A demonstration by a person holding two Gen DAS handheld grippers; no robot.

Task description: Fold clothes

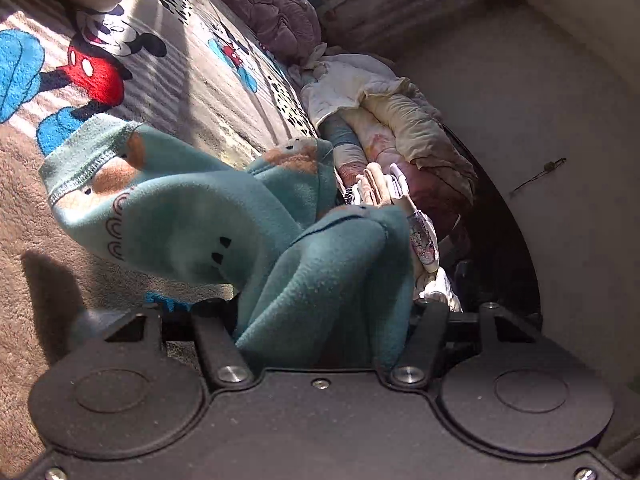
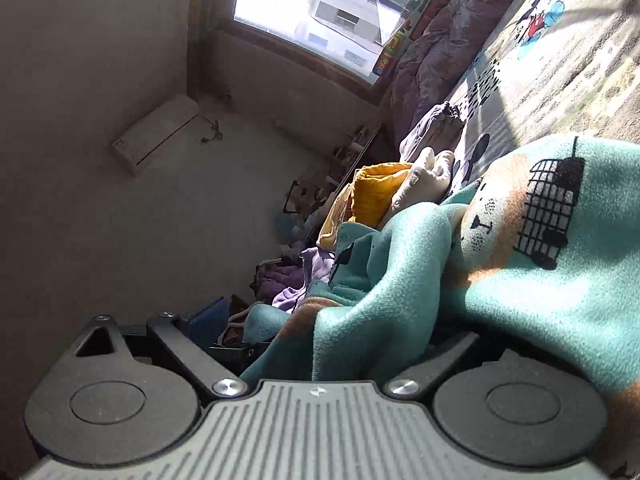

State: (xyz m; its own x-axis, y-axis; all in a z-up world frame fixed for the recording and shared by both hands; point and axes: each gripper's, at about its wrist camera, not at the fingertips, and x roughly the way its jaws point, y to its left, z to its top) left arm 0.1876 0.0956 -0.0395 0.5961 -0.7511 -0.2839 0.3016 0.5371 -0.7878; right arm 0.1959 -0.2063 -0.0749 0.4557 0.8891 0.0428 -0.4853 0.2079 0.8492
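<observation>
Item: teal fleece garment (image 1: 256, 216) with a bear-and-arch print, bunched and lifted off a bed spread with a cartoon-mouse blanket (image 1: 120, 60). It hangs between the two tools; one hemmed edge with contrast stitching stands up toward the blanket, and the rest falls in deep folds back to the left tool (image 1: 320, 344). Cloth fills the gap between that tool's fingers, which sit part-way apart; the fold hides the fingertips, so a firm pinch cannot be confirmed. In the right wrist view the same fleece (image 2: 500, 248) drapes over the right tool (image 2: 324, 356), covering one finger and lying across the gap; the fingers look widely spread, and nothing shows them pressing on the fabric. Judgement: the garment is held high and stretched between both hands to shake it out and find an edge before it is laid flat for the first fold, so the task is at an early stage. Adjacent stock: a heap of unfolded laundry (image 1: 384, 136) along the bed's far side, cream and pale pieces uppermost, and a yellow item (image 2: 376, 192) and a purple item (image 2: 292, 280) seen from the right. Containers: none identifiable; the laundry lies loose. Room fittings: window (image 2: 320, 12) and wall-mounted air conditioner (image 2: 156, 132).
</observation>
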